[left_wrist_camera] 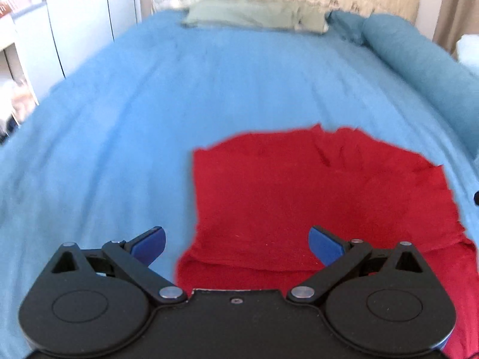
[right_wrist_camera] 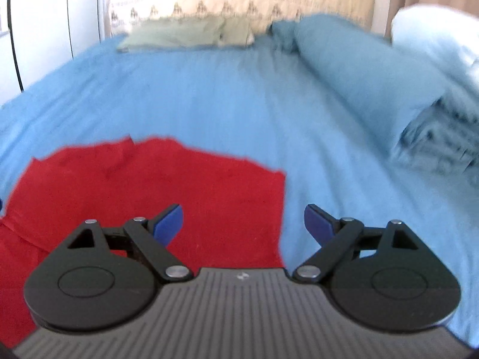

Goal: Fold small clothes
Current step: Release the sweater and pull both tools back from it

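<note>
**Both grippers spread and empty over the red garment**

Left side first. The left gripper point(left_wrist_camera: 236, 245) hangs above the near left edge of the red garment point(left_wrist_camera: 314, 203), blue pads point(left_wrist_camera: 149, 243) spread wide, nothing between them. One pad sits over bare blue bedsheet point(left_wrist_camera: 134, 104), the other over red cloth, so the tool straddles the garment's left border. Likely placed there to work that edge.

Middle. The garment lies flat on the sheet near the foot of the bed. A layer looks doubled over the lower part, with a fold line running across near the left tool; judged partly folded, though blur makes the layers uncertain. Far edge ragged, some wrinkles toward the right.

Right side. The right gripper point(right_wrist_camera: 242, 224) mirrors the left: jaws wide apart, gripping nothing, straddling the garment's right border, one pad over red, one over sheet. Symmetric stance suggests a two-handed fold.

Beyond, well apart from the work: a green pillow point(left_wrist_camera: 254, 15) at the headboard and a rolled blue blanket point(right_wrist_camera: 359, 74) along the right side.
</note>
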A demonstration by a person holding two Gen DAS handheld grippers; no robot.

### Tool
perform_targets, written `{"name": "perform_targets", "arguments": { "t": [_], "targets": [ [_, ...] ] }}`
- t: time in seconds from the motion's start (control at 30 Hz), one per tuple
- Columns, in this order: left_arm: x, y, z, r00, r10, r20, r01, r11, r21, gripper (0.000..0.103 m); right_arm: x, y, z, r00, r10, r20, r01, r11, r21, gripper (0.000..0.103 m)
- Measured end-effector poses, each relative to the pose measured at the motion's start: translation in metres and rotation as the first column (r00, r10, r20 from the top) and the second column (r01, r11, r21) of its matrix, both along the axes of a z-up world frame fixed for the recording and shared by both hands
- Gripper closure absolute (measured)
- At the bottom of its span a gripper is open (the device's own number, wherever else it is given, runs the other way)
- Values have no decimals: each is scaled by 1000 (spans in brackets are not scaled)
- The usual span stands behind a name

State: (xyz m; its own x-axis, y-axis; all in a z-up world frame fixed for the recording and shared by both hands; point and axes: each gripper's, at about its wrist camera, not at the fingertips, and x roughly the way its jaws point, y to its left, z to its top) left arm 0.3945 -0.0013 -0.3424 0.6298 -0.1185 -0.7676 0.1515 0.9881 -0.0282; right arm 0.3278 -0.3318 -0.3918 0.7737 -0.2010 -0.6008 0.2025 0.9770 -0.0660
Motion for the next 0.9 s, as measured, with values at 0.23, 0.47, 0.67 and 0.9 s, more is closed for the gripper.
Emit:
{"name": "perform_targets", "arguments": {
  "t": [0.23,0.47,0.67,0.9],
  "targets": [
    [-78,31,70,998,5,60,-4,1000,-13,0,-82,-4,78,996,38,82,-39,999,6,0],
    [-170,45,98,1000,14,7,-13,998,-56,0,-186,-5,125,996,76,50,-79,994,71,0],
    [-245,43,108,996,15,-90,-23,997,-78,0,-272,-2,143,993,118,-24,-114,984,137,0],
    [-287,52,51,966,62,-250,-100,985,-143,1,-325,-2,99,978,139,-156,-102,969,226,0]
  ]
}}
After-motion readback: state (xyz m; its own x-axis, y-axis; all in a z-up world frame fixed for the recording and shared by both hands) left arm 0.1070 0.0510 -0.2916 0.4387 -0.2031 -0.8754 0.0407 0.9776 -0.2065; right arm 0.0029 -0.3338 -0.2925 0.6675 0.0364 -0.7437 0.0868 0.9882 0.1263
